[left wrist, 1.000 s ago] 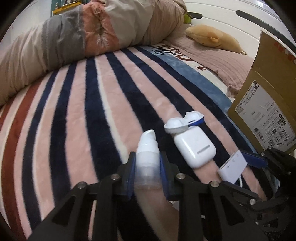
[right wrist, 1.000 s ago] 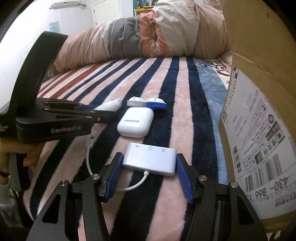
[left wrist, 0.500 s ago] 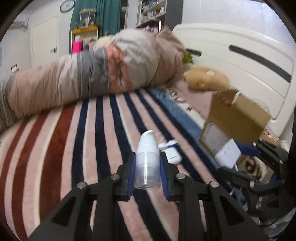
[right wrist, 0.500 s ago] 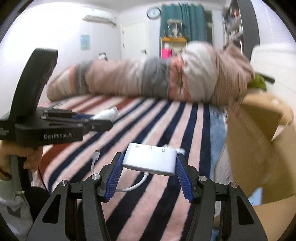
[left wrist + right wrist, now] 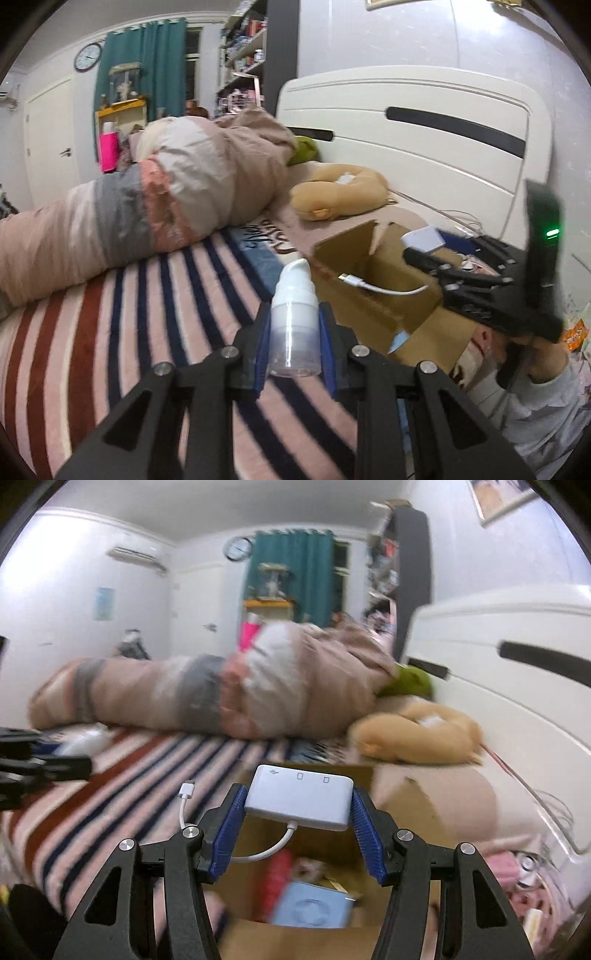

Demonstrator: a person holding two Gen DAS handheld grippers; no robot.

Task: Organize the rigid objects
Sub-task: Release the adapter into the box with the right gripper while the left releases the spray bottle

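My left gripper point(image 5: 293, 334) is shut on a small white pump bottle point(image 5: 294, 325), held upright above the striped blanket. My right gripper point(image 5: 299, 814) is shut on a white USB adapter point(image 5: 300, 795) whose short cable point(image 5: 184, 805) dangles to the left. It holds the adapter above the open cardboard box point(image 5: 295, 938), which has a blue item and a red item inside. In the left wrist view the box point(image 5: 373, 273) stands right of the bottle, with the right gripper point(image 5: 424, 243) and adapter over it.
A rolled quilt point(image 5: 129, 210) lies across the far side of the bed. A tan plush pillow point(image 5: 340, 195) sits by the white headboard point(image 5: 424, 136). The striped blanket point(image 5: 110, 332) covers the bed. The box stands at the bed's right edge.
Both grippers have lifted off the blanket with their objects. The right gripper has moved right to above the open box. The earbud case has dropped out of view.
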